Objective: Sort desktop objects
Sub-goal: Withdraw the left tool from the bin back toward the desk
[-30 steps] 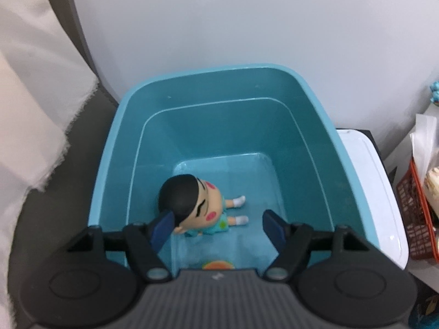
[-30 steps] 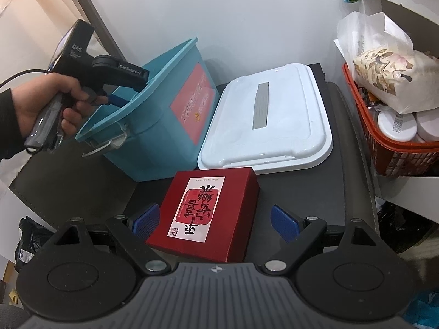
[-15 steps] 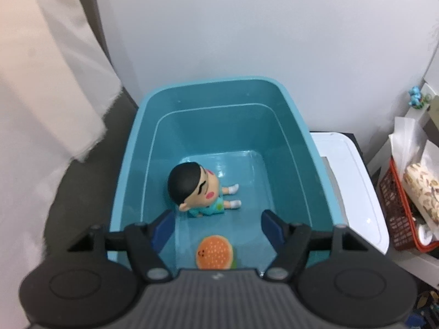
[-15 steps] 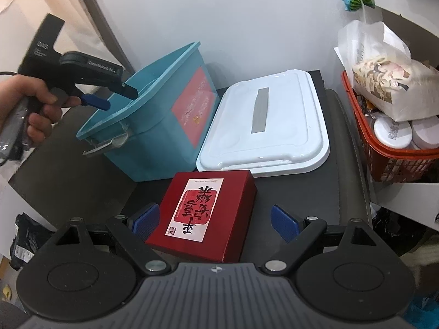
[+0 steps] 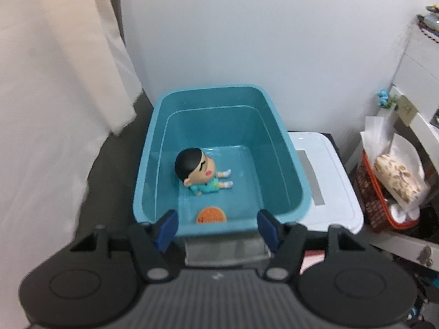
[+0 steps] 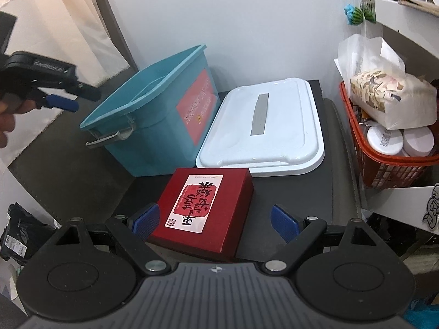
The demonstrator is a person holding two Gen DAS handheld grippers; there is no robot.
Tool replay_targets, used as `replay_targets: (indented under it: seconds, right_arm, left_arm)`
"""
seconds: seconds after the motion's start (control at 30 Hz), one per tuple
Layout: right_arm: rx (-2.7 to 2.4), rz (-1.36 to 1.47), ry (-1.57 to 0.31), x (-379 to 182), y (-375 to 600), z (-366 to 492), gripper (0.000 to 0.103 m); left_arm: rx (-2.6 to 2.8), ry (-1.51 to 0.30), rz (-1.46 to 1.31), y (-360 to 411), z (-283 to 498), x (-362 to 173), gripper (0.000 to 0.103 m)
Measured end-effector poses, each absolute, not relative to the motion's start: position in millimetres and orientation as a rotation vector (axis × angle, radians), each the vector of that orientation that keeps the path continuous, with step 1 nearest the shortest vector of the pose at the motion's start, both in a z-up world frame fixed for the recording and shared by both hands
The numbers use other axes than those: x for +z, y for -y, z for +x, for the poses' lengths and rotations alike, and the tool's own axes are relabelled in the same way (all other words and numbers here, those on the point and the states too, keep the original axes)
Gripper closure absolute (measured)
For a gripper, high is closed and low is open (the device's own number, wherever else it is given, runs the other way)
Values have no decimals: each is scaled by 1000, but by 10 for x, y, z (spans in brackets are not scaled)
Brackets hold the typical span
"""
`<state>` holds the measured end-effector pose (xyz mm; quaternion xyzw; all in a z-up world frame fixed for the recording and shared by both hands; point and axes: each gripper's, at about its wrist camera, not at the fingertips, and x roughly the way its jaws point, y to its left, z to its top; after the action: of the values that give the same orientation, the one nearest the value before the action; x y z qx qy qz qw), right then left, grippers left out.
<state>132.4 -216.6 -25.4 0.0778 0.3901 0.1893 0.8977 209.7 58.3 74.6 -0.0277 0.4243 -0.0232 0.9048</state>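
— Where are the sorted things found?

— A doll (image 5: pixel 201 172) and an orange burger toy (image 5: pixel 211 215) are seen inside the teal bin (image 5: pixel 285 164) on the dark counter (image 6: pixel 288 192). The left gripper (image 5: pixel 218 226) is held above the bin's near rim, its jaws closing with nothing between them.

— And the red box (image 6: pixel 204 209)?

— It is flanked by the right gripper (image 6: pixel 214 220), whose jaws are spread wide, not touching it, near the white lid (image 6: pixel 274 128).

The left gripper (image 5: pixel 216 226) points steeply down, empty jaws closing. The right gripper (image 6: pixel 215 220), at six o'clock, points down, jaws wide apart.
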Motion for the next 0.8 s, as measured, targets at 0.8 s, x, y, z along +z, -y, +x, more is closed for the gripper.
replay_targets:
  seconds: [0.8]
  right_arm:
    - [357, 89, -705, 17, 2161, 844, 12]
  left_arm:
    - [-175, -784, -64, -210, 1139, 595, 28]
